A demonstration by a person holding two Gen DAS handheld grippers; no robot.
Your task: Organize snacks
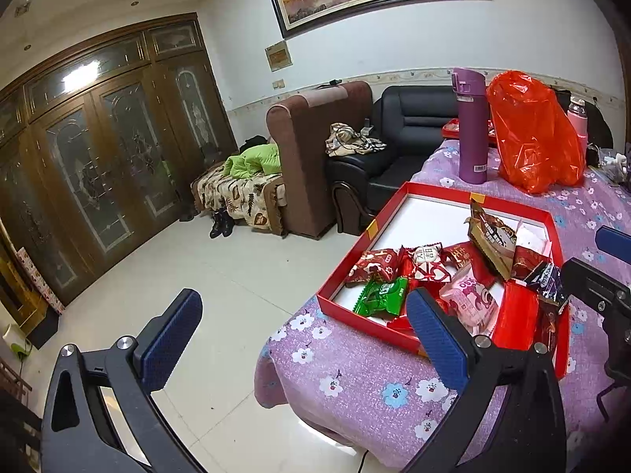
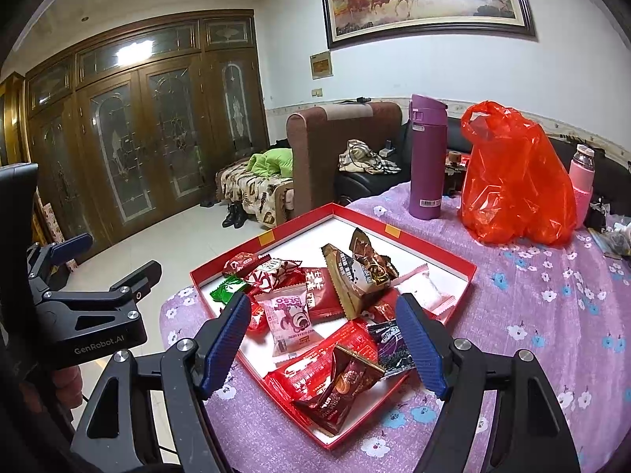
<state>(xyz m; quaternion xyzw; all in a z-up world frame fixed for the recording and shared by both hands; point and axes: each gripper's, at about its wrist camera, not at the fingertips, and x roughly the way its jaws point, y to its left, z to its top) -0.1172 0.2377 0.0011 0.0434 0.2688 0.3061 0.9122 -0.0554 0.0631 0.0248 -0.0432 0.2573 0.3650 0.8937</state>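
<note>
A shallow red box (image 2: 434, 246) with a white floor sits on the purple flowered tablecloth and holds several wrapped snacks: a green packet (image 2: 226, 288), a pink packet (image 2: 290, 321), red packets (image 2: 321, 291), a brown packet (image 2: 355, 280) and a dark purple packet (image 2: 392, 345). The box also shows in the left wrist view (image 1: 434, 191). My right gripper (image 2: 329, 349) is open and empty, just above the box's near end. My left gripper (image 1: 301, 339) is open and empty, off the table's left edge beside the box; it also shows in the right wrist view (image 2: 106, 256).
A purple flask (image 2: 428, 157), an orange plastic bag (image 2: 512, 181) and a pink bottle (image 2: 581, 181) stand behind the box on the table (image 2: 532, 315). Sofas (image 1: 410, 138) and tiled floor (image 1: 197, 276) lie left of the table. Wooden glass doors fill the left wall.
</note>
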